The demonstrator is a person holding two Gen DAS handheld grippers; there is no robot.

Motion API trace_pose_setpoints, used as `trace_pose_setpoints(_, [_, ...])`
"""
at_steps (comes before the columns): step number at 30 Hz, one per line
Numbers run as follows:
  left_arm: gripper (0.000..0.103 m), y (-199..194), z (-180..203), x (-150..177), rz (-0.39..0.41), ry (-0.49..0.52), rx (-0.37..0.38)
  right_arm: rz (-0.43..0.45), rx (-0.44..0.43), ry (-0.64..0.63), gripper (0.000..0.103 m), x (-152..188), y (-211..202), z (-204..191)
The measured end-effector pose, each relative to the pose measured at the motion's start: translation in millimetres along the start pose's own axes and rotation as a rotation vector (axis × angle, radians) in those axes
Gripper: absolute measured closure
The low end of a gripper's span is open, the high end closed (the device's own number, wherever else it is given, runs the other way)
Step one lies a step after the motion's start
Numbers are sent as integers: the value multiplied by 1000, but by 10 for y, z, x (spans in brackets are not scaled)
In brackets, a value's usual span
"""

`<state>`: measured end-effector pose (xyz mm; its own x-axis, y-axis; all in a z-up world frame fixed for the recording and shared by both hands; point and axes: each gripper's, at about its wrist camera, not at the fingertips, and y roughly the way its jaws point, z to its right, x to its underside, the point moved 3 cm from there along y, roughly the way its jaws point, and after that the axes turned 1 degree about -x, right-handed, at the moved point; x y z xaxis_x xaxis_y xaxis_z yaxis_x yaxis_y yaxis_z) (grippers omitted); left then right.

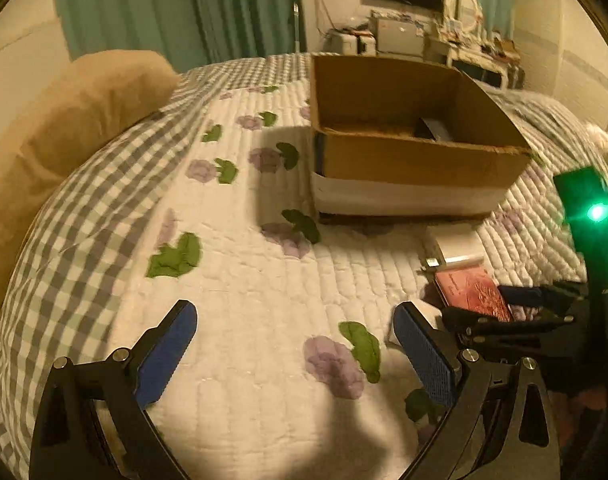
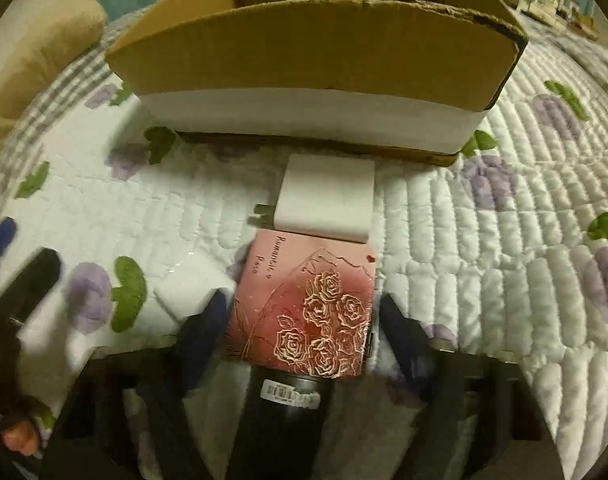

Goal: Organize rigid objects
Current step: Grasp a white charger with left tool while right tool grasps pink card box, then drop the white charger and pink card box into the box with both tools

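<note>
Left gripper (image 1: pixel 291 356): fingers spread wide over bare quilt (image 1: pixel 243 280), gripping nothing. Right gripper (image 2: pixel 304 328): fingers apart, straddling the pink rose-print box (image 2: pixel 308 304) without pressing it. White charger (image 2: pixel 328 196) lies just beyond it, before the cardboard box (image 2: pixel 304 48).

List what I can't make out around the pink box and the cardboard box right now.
- Right gripper: motion blur hides whether its fingers touch the pink box.
- Black cylinder: lower part cut off by the right wrist view's edge.
- Cardboard box: dark item inside mostly hidden by its front wall, left wrist view.
</note>
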<state>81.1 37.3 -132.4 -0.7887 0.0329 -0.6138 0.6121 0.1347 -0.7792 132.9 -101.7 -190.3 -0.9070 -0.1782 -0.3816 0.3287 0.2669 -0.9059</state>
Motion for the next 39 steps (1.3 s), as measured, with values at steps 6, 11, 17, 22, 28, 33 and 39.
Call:
trace_pose_setpoints(6, [3,67,251,48,-40,68,29,114,-12,4,34,35,-406,157])
trace_pose_setpoints(11, [3,214,563,106,-100,113,56,178,8,7,34,28,-847,460])
trace_pose_setpoints(17, [4,488,831,178,-177,142,43,162,-16,27,34,81,-857,579])
trace_pose_setpoints(22, [35,556,901,180,-186,133,110,160,-43,37,34,102,-802,572])
trace_pose_setpoints(28, [45,423,988,196,-173,174,133,174,-45,42,34,115,-845,582])
trace_pose_setpoints(33, [45,129,781,50,-102,113,149,235,-46,29,34,66,-1031,526])
trace_pose_setpoints(39, [45,-382,497,-445,58,48,180,312,-9,-34,34,-164,-1379,383])
